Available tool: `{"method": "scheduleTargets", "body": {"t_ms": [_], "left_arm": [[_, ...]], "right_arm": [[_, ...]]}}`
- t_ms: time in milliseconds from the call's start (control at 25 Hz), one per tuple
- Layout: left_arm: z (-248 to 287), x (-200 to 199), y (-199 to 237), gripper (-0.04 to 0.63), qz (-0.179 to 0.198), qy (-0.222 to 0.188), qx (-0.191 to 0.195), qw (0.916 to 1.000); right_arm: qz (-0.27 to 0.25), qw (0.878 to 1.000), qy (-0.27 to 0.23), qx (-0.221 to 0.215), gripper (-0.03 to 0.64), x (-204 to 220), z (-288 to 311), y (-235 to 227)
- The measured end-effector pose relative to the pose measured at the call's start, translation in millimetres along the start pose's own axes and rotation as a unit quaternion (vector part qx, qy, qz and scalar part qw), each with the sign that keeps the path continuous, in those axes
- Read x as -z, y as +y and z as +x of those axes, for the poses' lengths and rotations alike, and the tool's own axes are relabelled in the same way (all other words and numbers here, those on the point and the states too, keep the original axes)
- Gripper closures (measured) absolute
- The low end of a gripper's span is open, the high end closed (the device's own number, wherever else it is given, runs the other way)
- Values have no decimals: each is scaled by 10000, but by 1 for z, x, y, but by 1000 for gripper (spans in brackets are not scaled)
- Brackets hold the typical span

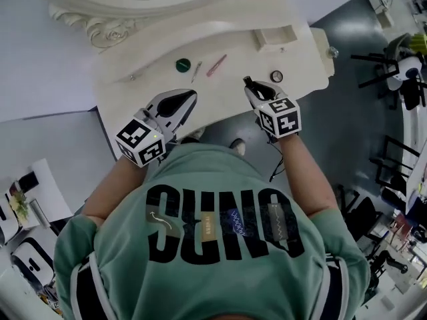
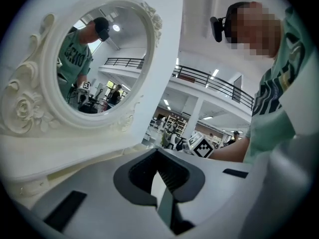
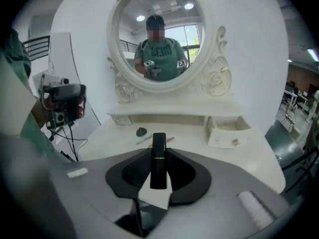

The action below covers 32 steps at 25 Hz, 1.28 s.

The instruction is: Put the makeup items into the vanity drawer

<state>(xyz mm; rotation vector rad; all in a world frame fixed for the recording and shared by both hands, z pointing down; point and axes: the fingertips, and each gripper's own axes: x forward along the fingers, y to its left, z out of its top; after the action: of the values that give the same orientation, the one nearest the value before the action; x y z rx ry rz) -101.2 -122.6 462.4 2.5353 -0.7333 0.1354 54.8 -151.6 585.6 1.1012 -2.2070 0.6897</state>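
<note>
Here, the right hand-held gripper (image 1: 253, 91) is pinching a black lipstick tube (image 3: 158, 158) between its jaws. The tube stands upright with its gold band showing, clear of the white counter (image 1: 150, 79). This gripper hangs over the counter's front edge on the right side. Just beyond it a small round item (image 1: 276, 76) lies on the counter.

The left hand-held gripper (image 1: 189, 98) is over the counter's front edge on the left. Its jaws look pressed together with nothing between them, though its own view is close and skewed. That view takes in the carved oval mirror (image 2: 97, 63) and the person's green shirt (image 2: 279, 103).

Three more makeup items lie near the middle of the counter. A dark green round item (image 1: 183, 65) is farthest left. A thin pencil (image 1: 195, 72) lies just beside it, and a pink stick (image 1: 217, 65) comes next to the right.

The small vanity drawer (image 3: 225, 133) is pulled open on the raised shelf at the right end. It is well apart from the lipstick and from the items on the counter.
</note>
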Motion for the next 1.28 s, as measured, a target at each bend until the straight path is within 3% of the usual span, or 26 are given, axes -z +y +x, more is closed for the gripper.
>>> {"method": "scheduleTargets", "body": {"t_ms": [160,320,680,880,1280], "left_arm": [[41,-35,-49,591,330,-83,626,9975],[88,-66,-106,591,608,-135,1402,9882],[154,-96,-213,591,926,-118,2386,9666],[161,-98,-234,591,1011,-128,2543,9617],[152,-102,-211,591,934,-194,2177,9714]], "right_arm": [[142,9953,-911,298,515,-32,-99,-17],[145,9816,-1736,778,515,-48,-200,-35],[260,9443,-2937,1460,515,-30,-363,-48],[319,9323,-3290,1471,515,-24,-388,-48],[163,9406,-3203,1111,515,-43,-364,-50]]}}
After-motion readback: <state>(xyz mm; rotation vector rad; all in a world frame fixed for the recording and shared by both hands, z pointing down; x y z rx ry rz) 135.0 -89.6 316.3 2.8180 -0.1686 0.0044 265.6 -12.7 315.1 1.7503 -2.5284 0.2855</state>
